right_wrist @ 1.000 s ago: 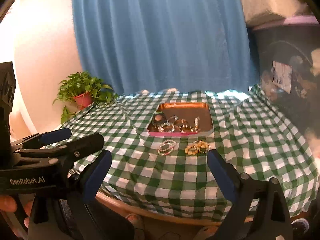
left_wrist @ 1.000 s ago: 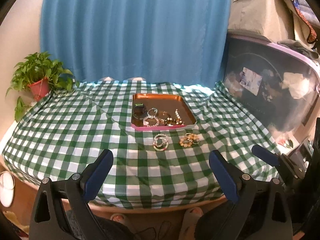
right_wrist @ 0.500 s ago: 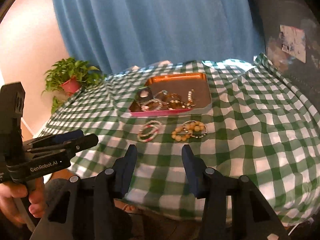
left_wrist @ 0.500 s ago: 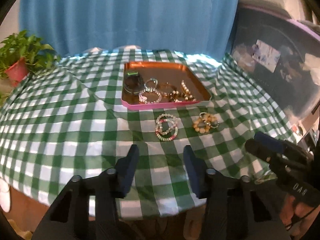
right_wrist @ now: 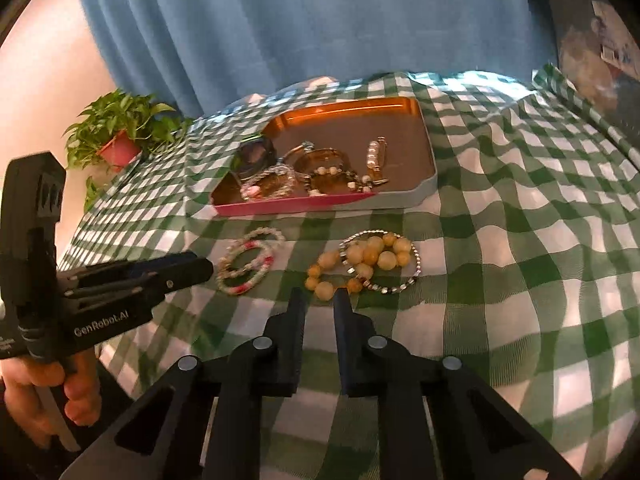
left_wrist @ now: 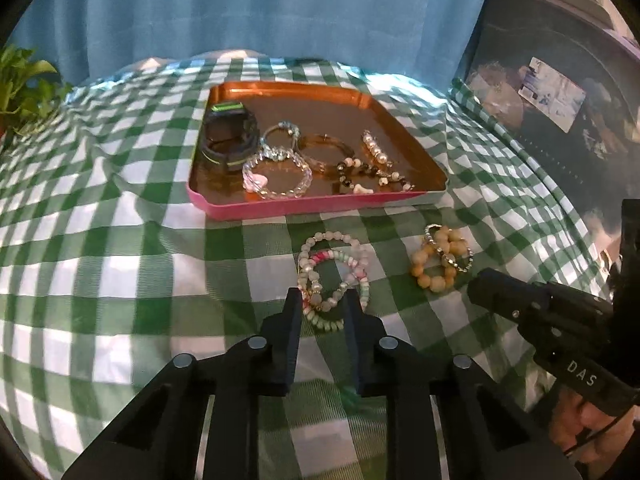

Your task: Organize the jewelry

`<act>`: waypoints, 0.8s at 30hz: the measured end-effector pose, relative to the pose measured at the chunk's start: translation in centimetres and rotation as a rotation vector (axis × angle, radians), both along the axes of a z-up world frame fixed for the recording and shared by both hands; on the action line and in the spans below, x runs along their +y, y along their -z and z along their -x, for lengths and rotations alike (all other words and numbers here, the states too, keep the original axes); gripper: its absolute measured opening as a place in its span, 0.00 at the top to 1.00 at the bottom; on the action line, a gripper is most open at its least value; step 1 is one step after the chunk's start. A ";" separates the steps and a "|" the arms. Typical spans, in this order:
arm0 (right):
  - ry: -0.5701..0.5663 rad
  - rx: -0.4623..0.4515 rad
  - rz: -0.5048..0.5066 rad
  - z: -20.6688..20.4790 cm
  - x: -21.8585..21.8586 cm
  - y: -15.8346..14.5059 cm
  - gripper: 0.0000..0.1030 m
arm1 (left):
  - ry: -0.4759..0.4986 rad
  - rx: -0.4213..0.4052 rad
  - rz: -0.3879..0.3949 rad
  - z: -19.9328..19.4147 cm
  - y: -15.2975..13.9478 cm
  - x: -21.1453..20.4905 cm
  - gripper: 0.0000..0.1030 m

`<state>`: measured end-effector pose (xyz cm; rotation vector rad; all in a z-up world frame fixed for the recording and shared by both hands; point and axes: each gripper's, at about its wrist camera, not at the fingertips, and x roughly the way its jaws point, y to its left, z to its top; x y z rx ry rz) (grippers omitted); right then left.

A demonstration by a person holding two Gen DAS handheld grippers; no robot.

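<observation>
Green-and-white checked cloth (left_wrist: 120, 240) is covering the table, and we are seeing it fill the middle of both wrist views. A copper tray (left_wrist: 400, 120) with a pink front wall is sitting in the upper centre of the left view, holding a dark watch (left_wrist: 228, 136), a clear bracelet (left_wrist: 278, 176), an amber bangle (left_wrist: 324, 148) and a dark bead string (left_wrist: 368, 172).

Just below the tray on the cloth we are noting two loose piles: pastel bracelets (left_wrist: 332, 276) at centre and yellow beads (left_wrist: 438, 264) to their right, near each other but apart.

We are reading the left gripper (left_wrist: 320, 304) as nearly closed; its jaws have just been closing, leaving a narrow gap. The near edge of the pastel bracelets shows through that gap, but we cannot tell whether the fingers are touching them.

In the right view, the right gripper (right_wrist: 319, 302) is likewise nearly closed, its jaws having just been closing, with the tips just below the yellow beads (right_wrist: 372, 256) and nothing between them. A plant (right_wrist: 120, 136) is standing at upper left.
</observation>
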<state>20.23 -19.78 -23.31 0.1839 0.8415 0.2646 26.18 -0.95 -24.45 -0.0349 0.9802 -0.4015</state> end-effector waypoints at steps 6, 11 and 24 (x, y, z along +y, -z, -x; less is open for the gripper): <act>0.030 -0.002 0.009 -1.1 -0.7 0.9 0.87 | 0.008 0.029 0.019 -1.5 1.3 -0.3 0.79; -0.022 0.010 -0.035 -1.6 -0.2 1.1 0.87 | -0.004 0.040 0.055 -2.0 1.5 0.2 0.79; -0.077 0.013 0.094 -3.6 2.5 1.8 0.84 | -0.003 0.010 0.046 -2.5 1.4 0.4 0.89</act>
